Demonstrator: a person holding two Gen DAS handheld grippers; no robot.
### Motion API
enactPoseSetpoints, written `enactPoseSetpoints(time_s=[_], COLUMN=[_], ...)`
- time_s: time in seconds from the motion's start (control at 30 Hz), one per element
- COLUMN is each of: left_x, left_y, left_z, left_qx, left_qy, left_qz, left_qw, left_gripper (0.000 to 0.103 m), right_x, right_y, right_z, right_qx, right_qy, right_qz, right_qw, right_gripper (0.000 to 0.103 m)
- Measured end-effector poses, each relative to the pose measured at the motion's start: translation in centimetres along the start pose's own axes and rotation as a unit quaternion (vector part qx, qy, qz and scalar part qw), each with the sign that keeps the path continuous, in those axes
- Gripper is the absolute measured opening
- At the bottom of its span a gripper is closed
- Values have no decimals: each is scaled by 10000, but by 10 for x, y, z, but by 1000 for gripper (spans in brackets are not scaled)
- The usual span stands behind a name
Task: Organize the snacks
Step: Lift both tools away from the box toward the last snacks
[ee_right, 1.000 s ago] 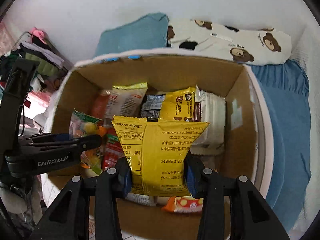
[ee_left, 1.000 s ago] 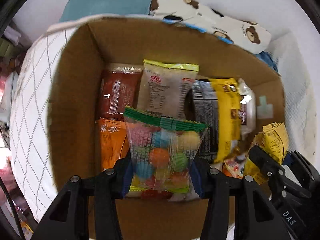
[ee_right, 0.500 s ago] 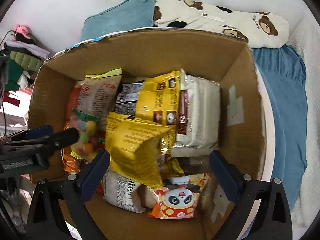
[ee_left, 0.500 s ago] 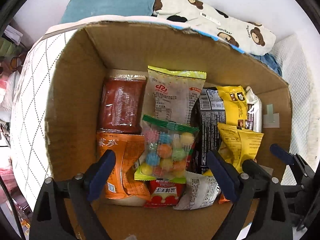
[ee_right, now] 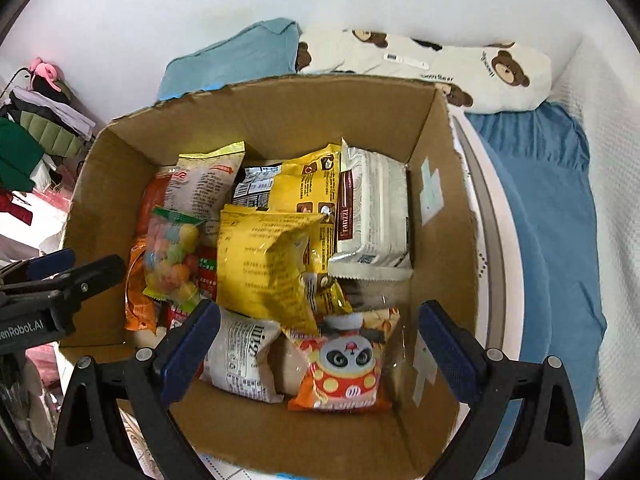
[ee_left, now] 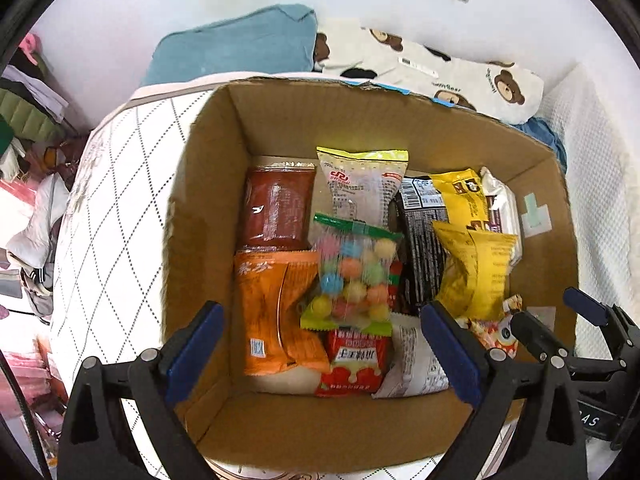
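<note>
The cardboard box (ee_left: 208, 208) sits on a quilted white mattress (ee_left: 120, 216), with a teal pillow (ee_left: 240, 48) and a bear-print pillow (ee_left: 440, 68) beyond its far wall. The box's near wall is cut off at the lower edge of both views. Snack packets lie inside it in an overlapping layer, and much of the floor is covered.

The yellow packet (ee_right: 264, 264) lies right of centre, tilted, long axis running near to far, partly covering a second yellow packet (ee_right: 308, 184). A white wafer pack (ee_right: 376, 216) rests against the right side. The candy-ball bag (ee_left: 352, 276) lies in the middle, green header toward the far wall, over an orange packet (ee_left: 272, 312) and a pale printed packet (ee_left: 364, 184). A dark red packet (ee_left: 278, 204) lies far left. A panda-print packet (ee_right: 348, 364) sits near the front; print on most wrappers is too small to read.

The left gripper (ee_left: 320, 348) hangs above the box's near edge, jaws spread wide, holding nothing. The right gripper (ee_right: 320, 344) hangs likewise, jaws spread, empty; only its fingers (ee_left: 532, 336) show at the left camera's right edge.
</note>
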State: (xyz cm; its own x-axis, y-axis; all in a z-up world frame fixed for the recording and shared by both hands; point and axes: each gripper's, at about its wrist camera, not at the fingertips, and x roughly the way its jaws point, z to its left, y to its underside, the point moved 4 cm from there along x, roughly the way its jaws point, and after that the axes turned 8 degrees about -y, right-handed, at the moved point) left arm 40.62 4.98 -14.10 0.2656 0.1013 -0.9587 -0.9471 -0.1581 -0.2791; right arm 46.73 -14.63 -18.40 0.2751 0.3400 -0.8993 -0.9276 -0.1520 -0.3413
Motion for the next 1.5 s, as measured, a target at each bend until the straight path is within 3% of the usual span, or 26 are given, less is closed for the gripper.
enactPoseSetpoints(time_s=[0.37, 0.6, 0.93, 1.5], left_x=[-49, -89, -129, -162], left_y=[31, 52, 82, 111], left_z=[6, 11, 9, 7], left_qx=[-19, -46, 38, -105], left_qy=[-53, -100, -88, -18], left_qz=[-733, -1314, -1814, -2214], left_qw=[9973, 9913, 9834, 9751], left_gripper=[100, 100, 100, 100], right_x=[-47, -80, -139, -188], right_y=[28, 48, 79, 112], right_z=[21, 32, 43, 44], right_qx=[-190, -262, -321, -146], right_qy=[106, 160, 248, 176], right_qz=[-639, -1011, -1612, -2146], right_qw=[9977, 9944, 9861, 9764], right_gripper=[101, 101, 101, 101])
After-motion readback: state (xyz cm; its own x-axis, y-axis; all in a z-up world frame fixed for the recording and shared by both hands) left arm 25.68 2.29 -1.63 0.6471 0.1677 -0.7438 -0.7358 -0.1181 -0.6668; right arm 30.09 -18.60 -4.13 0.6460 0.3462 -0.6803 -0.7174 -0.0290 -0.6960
